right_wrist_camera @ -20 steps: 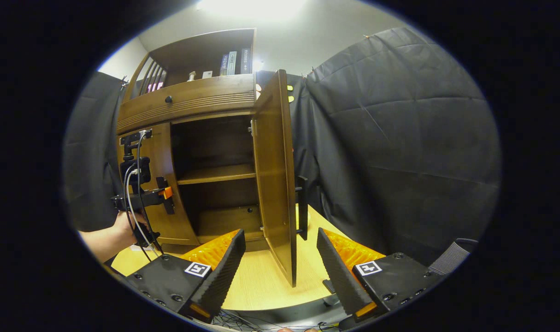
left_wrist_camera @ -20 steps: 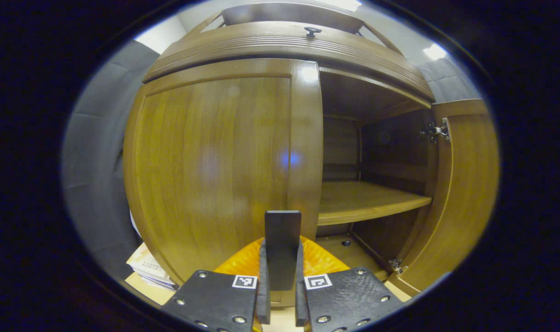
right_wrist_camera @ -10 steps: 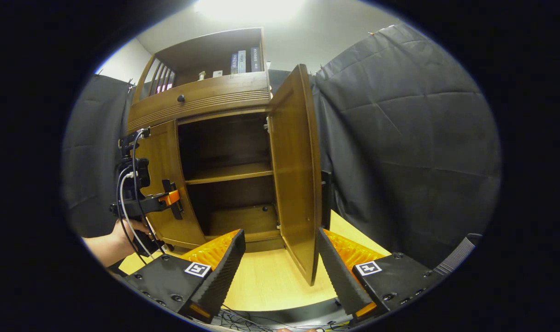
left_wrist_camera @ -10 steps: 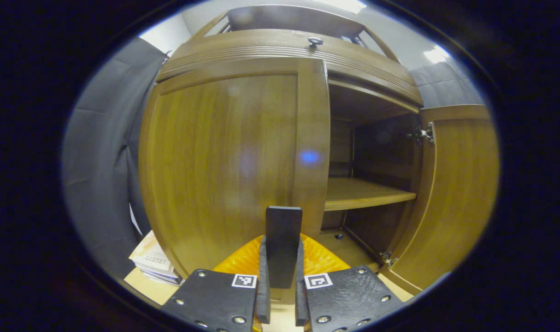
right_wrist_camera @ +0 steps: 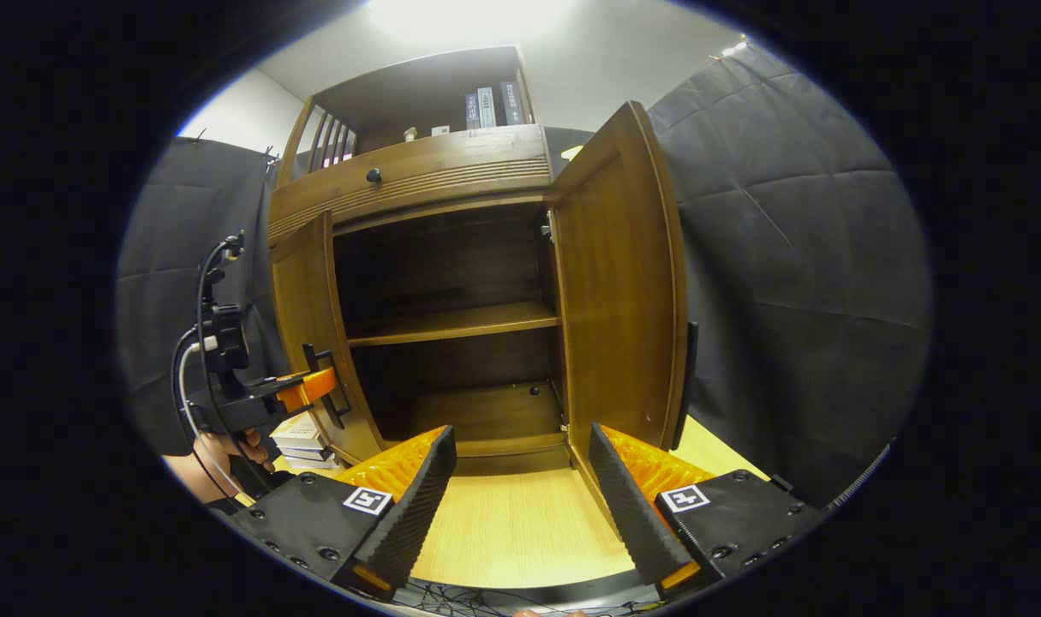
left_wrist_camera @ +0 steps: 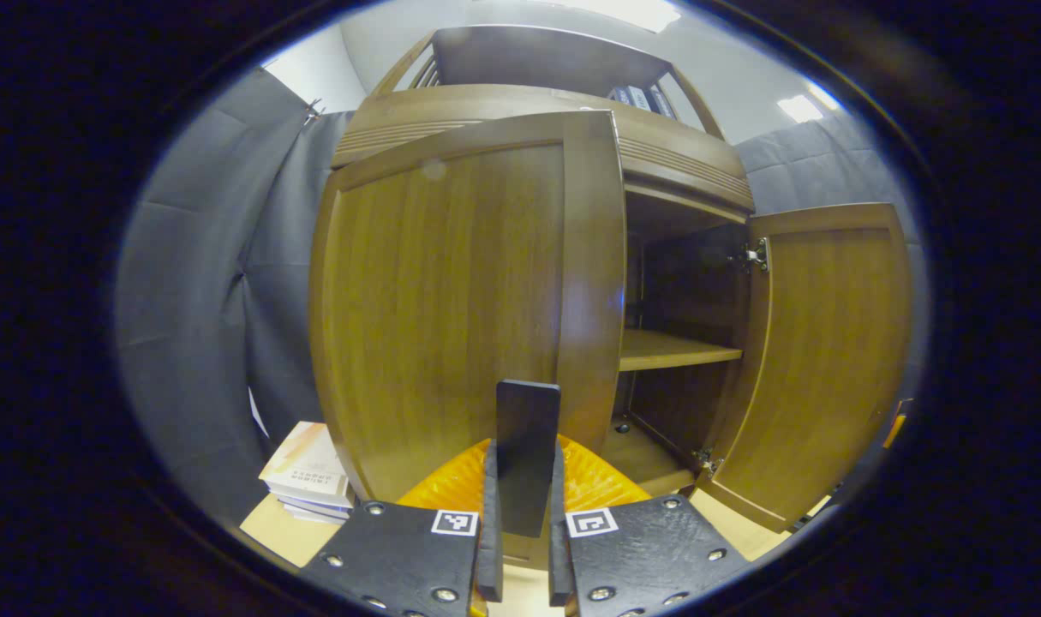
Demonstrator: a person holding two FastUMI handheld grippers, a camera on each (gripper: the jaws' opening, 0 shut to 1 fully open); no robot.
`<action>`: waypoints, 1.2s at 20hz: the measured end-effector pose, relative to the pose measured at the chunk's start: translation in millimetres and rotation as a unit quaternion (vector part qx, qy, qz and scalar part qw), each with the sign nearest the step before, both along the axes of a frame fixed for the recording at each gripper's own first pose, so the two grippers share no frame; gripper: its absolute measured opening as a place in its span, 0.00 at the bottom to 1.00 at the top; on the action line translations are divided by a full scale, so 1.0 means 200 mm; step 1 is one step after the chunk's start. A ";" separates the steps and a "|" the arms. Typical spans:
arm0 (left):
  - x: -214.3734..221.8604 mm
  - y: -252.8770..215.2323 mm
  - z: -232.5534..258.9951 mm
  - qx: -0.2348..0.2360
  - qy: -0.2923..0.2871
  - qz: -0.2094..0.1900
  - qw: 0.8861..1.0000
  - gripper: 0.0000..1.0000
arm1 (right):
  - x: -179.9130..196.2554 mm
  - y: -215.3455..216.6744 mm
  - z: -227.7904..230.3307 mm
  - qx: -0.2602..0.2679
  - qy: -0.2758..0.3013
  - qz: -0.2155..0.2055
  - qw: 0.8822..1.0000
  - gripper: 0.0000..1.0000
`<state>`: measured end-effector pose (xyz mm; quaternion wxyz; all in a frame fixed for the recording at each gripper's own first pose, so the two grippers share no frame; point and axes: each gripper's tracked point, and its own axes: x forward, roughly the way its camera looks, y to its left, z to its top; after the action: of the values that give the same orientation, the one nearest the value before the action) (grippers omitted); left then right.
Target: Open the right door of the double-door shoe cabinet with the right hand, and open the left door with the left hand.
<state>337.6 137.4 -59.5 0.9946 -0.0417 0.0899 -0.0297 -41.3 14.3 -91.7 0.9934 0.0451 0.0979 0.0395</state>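
Dark cloth walls [right_wrist_camera: 794, 283] enclose a pale wooden tabletop [right_wrist_camera: 511, 531] carrying the shoe cabinet [right_wrist_camera: 417, 180]; at left, the left gripper [left_wrist_camera: 521, 523] clamps the left door [left_wrist_camera: 451, 300] by its dark handle [left_wrist_camera: 527, 428], presumably to pull it outward; the right door [right_wrist_camera: 623, 291] stands wide open, the right gripper [right_wrist_camera: 520, 488] empty, fingers spread

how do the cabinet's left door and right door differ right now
The right door is swung wide open and nothing holds it; the left door is only partly open. The left gripper is shut on the left door's handle; the right gripper is open, off the right door. Both are brown wood.
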 end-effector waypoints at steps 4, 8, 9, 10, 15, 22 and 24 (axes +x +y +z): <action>-0.10 0.06 0.01 -0.003 0.004 0.001 1.000 0.25 | 0.05 0.04 -0.01 -0.001 0.001 0.020 1.000 0.93; -0.21 0.14 0.01 -0.002 0.010 0.012 1.000 0.24 | 0.10 0.10 0.01 -0.001 -0.001 0.045 0.999 0.93; -0.23 0.16 0.02 -0.002 0.010 0.016 1.000 0.24 | 0.11 0.13 0.01 -0.003 -0.003 0.051 0.999 0.93; -0.26 0.18 0.02 -0.003 0.011 0.020 1.000 0.24 | 0.13 0.15 0.01 -0.004 -0.003 0.057 0.998 0.93; -0.38 0.32 0.03 -0.004 0.007 0.037 0.999 0.24 | 0.17 0.26 0.00 -0.004 -0.001 0.092 0.996 0.93; -0.53 0.55 0.05 -0.001 -0.001 0.032 0.999 0.22 | 0.18 0.40 -0.04 0.003 0.004 0.134 0.991 0.93; -0.56 0.63 0.05 0.002 -0.003 0.031 1.000 0.21 | 0.18 0.43 -0.04 0.015 0.007 0.140 0.990 0.93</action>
<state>224.8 264.2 -50.0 0.9954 -0.0423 0.0861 0.0012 -4.9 100.5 -99.1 0.9765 0.0457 0.1096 0.1797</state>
